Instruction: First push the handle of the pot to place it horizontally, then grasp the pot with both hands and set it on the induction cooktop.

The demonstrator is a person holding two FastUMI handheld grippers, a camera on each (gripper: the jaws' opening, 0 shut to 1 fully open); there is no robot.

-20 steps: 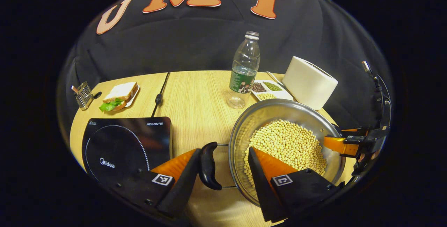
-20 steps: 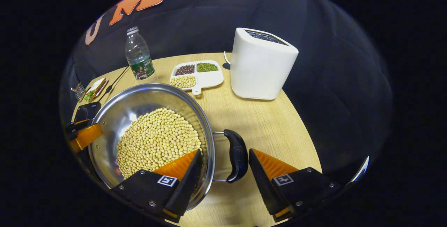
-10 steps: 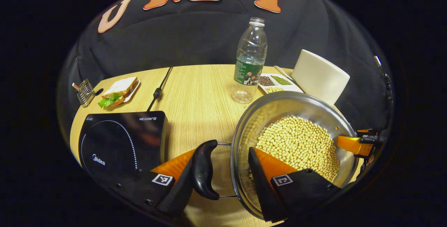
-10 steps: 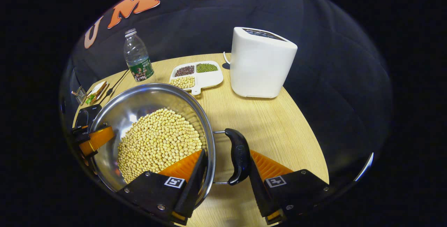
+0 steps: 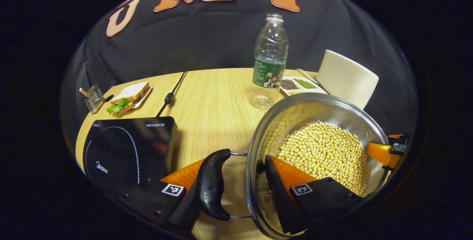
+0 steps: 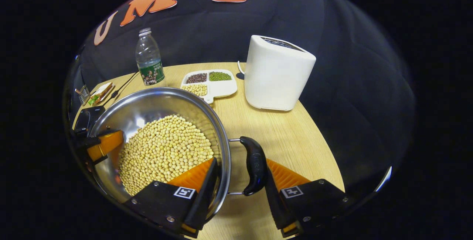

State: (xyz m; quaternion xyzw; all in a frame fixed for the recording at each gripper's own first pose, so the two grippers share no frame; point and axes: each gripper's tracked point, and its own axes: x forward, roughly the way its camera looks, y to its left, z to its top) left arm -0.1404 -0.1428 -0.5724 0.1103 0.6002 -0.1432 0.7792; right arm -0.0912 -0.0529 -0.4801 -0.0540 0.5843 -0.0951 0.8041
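Both grippers clamped on the pot, one at each side handle.

Left gripper (image 5: 236, 181) closed across a black handle (image 5: 212, 184) and the rim of the steel pot (image 5: 314, 103), one finger outside, one among the beans (image 5: 325, 151). Right gripper (image 6: 238, 181) gripping the opposite handle (image 6: 254, 166) and rim the same way. Pot of beans above the wooden table (image 5: 214, 96), to the right of the black cooktop (image 5: 129, 147), near the bottle (image 5: 269, 62), the divided tray (image 6: 210, 83) and the white toaster (image 6: 277, 72).

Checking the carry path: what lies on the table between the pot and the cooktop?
In the left gripper view, bare tabletop separates the pot from the cooktop; only the pot's near handle and one finger of the left tongs overhang it.
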